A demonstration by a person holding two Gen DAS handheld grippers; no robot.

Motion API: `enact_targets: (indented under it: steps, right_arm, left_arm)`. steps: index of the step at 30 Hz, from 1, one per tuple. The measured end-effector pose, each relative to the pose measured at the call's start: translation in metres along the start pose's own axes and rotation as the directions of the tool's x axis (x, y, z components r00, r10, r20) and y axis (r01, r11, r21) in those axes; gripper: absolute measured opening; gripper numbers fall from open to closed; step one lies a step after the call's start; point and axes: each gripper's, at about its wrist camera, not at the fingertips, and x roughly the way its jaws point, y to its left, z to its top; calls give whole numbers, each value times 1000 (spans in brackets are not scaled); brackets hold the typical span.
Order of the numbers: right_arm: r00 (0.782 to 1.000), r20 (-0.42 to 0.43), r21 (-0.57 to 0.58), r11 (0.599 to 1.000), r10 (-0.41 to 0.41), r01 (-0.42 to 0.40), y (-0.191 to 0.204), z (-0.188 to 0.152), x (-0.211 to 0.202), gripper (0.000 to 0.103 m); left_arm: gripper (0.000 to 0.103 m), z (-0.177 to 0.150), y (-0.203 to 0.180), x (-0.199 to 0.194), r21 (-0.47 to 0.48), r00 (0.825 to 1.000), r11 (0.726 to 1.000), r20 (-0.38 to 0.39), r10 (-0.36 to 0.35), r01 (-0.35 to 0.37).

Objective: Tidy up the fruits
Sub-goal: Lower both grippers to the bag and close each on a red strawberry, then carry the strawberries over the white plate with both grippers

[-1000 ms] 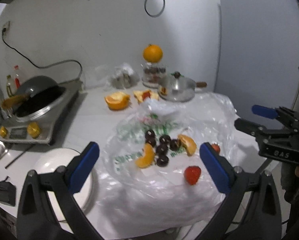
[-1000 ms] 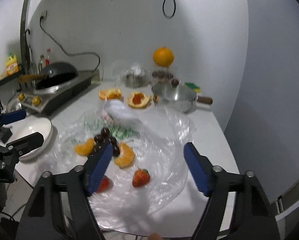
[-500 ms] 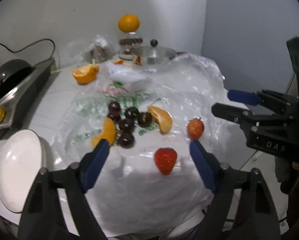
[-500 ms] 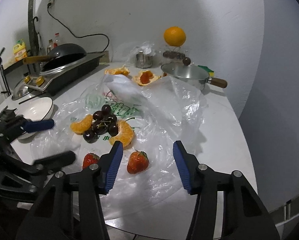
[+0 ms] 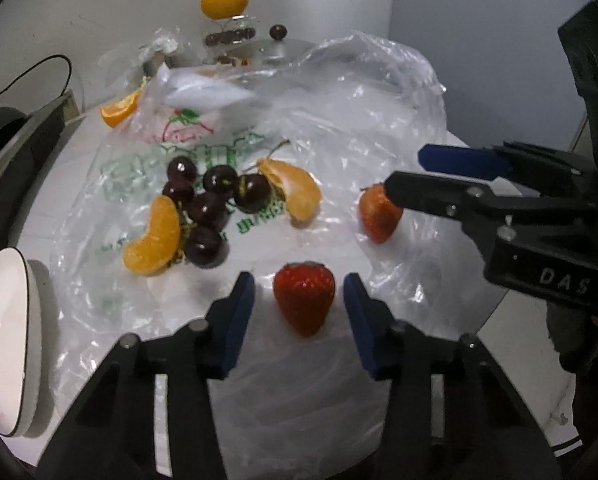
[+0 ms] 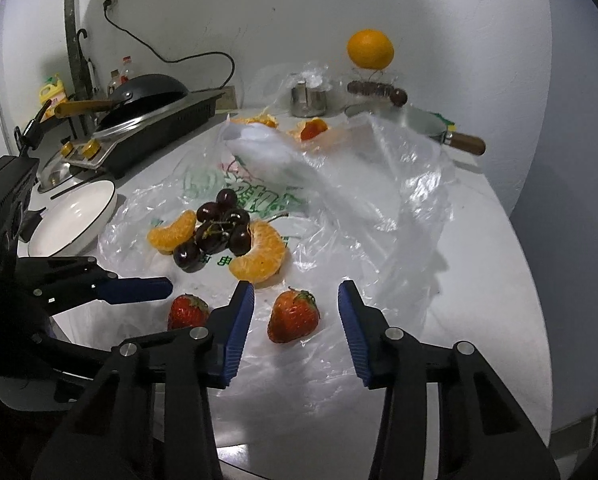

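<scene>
Fruit lies on a clear plastic bag (image 5: 339, 120) on the white table. My left gripper (image 5: 299, 300) is open, its blue pads on either side of a red strawberry (image 5: 305, 302), not touching it. My right gripper (image 6: 295, 316) is open around a second strawberry (image 6: 293, 316), which also shows in the left wrist view (image 5: 379, 216). Several dark cherries (image 5: 207, 208) sit between two orange segments (image 5: 155, 236) (image 5: 295, 190). In the right wrist view the left gripper's strawberry (image 6: 187, 312) lies beside the left gripper's fingers (image 6: 135, 290).
A white bowl (image 6: 75, 216) stands at the table's left edge. A stove with a black wok (image 6: 147, 96) is behind it. A whole orange (image 6: 370, 49) sits on a jar, beside a steel pot (image 6: 419, 120), orange peels (image 6: 311, 128) and a metal cup (image 6: 307, 98).
Both grippers moved forward and down toward the strawberries and narrowed their jaws. Each now brackets one strawberry.
</scene>
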Motion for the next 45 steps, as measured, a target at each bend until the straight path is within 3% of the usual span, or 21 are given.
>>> enact_targets:
  steps: [12, 17, 31, 45]
  right_arm:
    - [996, -83, -7, 1000, 14, -15, 5, -5, 29, 46]
    - [995, -99, -23, 999, -24, 22, 8, -8, 35, 34]
    - [999, -12, -37, 998, -46, 45, 22, 12, 9, 33]
    - [999, 40, -89, 995, -37, 41, 67, 36, -5, 33]
  left_arm:
    - [34, -3, 2, 10, -8, 999, 999, -26, -46, 46]
    - [34, -3, 5, 9, -10, 998, 998, -24, -64, 64]
    - [34, 1, 19, -25, -8, 994, 996, 66, -86, 86]
    - [34, -3, 53, -65, -44, 984, 996, 165, -71, 80]
